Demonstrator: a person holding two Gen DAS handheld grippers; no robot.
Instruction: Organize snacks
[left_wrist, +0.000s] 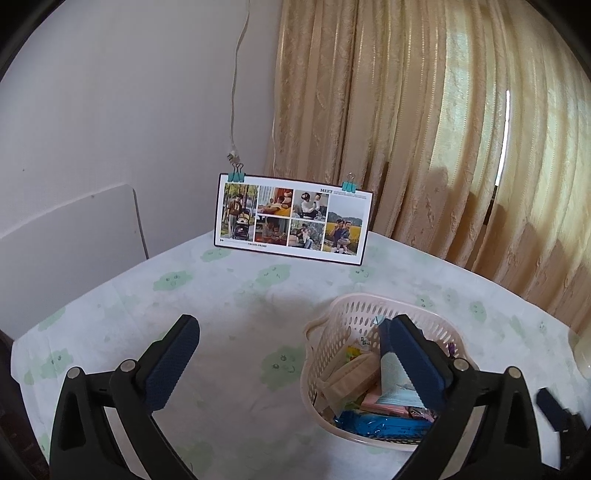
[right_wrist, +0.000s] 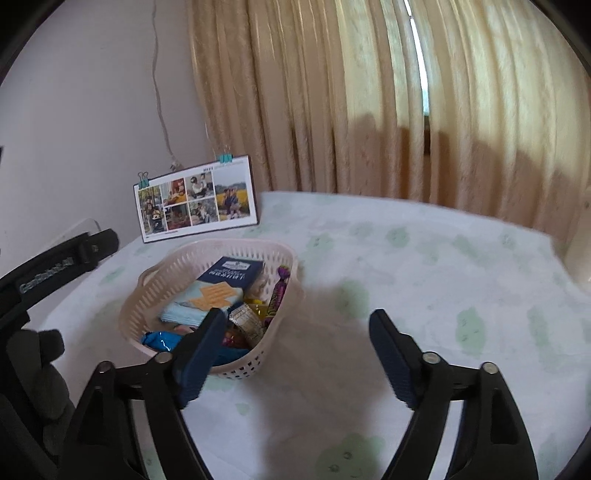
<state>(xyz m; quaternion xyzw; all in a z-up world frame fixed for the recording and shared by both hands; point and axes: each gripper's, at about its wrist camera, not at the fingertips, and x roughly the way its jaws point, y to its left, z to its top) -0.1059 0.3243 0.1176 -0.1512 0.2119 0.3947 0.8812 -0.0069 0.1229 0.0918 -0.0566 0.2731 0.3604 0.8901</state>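
Observation:
A pale pink perforated basket (left_wrist: 351, 308) stands on the table and holds several snacks. Among them are a dark and light blue box (right_wrist: 225, 282), a purple-wrapped candy (right_wrist: 277, 291), a shiny blue wrapper (left_wrist: 384, 424) and a beige packet (left_wrist: 351, 373). My left gripper (left_wrist: 293, 326) is open with nothing between its pads; its right finger (left_wrist: 413, 362) shows in front of the basket. My right gripper (right_wrist: 297, 317) is also open and empty, just right of the basket (right_wrist: 173, 260), over bare cloth.
A photo card (left_wrist: 291, 218) held by teal binder clips stands at the table's back edge. Beige curtains (left_wrist: 443, 147) hang behind, with a wall and a dangling cable (left_wrist: 236, 74) to the left. The tablecloth (right_wrist: 424, 266) is white with green patches.

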